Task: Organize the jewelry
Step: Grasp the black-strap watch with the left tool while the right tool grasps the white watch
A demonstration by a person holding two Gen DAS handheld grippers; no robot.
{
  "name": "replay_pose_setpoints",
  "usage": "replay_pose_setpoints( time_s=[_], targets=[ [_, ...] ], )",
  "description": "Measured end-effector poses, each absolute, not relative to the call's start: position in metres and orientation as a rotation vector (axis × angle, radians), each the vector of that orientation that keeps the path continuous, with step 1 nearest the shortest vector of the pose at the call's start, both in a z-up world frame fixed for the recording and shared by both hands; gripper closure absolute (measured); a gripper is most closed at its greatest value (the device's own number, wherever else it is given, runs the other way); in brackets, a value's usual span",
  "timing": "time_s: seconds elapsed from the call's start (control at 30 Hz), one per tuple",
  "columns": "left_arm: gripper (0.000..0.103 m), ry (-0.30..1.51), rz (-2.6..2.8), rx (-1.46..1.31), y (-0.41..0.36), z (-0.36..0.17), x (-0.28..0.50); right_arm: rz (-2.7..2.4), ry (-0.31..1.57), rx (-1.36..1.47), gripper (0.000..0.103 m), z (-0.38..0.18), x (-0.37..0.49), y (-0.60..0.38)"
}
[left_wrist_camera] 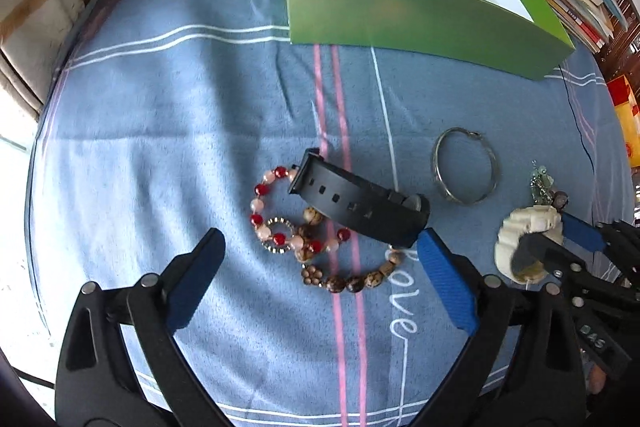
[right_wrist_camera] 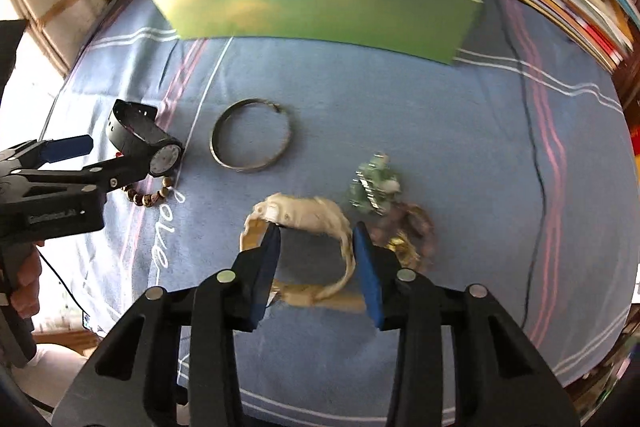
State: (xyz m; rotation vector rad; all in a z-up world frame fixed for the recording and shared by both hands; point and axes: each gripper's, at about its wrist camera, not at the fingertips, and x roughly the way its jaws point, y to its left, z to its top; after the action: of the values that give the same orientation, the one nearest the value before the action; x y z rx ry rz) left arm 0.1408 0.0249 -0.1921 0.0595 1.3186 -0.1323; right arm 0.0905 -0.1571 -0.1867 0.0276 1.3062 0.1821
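Your right claw (right_wrist_camera: 316,259) is spread astride the cream watch (right_wrist_camera: 304,215) at bench 6 o'clock, left claw (left_wrist_camera: 320,267) spread w/ the black watch (left_wrist_camera: 360,207) between tips; close off-centre & the strap prob slips.

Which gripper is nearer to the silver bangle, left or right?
Left, though not by much. The left gripper is at the black watch beside the silver bangle; the right gripper straddles the white watch, nearer the camera.
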Motion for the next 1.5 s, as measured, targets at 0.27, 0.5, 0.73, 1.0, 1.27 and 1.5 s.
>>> replay_pose_setpoints(
  time_s=[0.27, 0.5, 0.73, 1.0, 1.27, 1.5],
  targets=[
    [0.007, 1.301, -0.114, 0.043, 0.025, -0.191, 0.137, 0.201, 1.285, 0.051, 0.093, -0.177, 0.090, -0.161],
    [0.007, 1.291, -0.140, 0.017, 0.022, -0.187, 0.137, 0.161, 1.291, 0.093, 0.093, -0.172, 0.083, -0.184],
    [0.007, 1.307, -0.200, 0.031, -0.004, -0.194, 0.138, 0.148, 1.304, 0.124, 0.093, -0.176, 0.080, -0.186],
    [0.074, 1.305, -0.256, -0.029, -0.011, -0.198, 0.153, 0.126, 1.287, 0.142, 0.092, -0.174, 0.080, -0.192],
    [0.090, 1.254, -0.293, -0.046, -0.004, -0.177, 0.151, 0.133, 1.250, 0.132, 0.094, -0.162, 0.080, -0.193],
    [0.087, 1.285, -0.274, -0.074, 0.004, -0.182, 0.149, 0.156, 1.252, 0.157, 0.059, -0.162, 0.079, -0.190]
  ],
)
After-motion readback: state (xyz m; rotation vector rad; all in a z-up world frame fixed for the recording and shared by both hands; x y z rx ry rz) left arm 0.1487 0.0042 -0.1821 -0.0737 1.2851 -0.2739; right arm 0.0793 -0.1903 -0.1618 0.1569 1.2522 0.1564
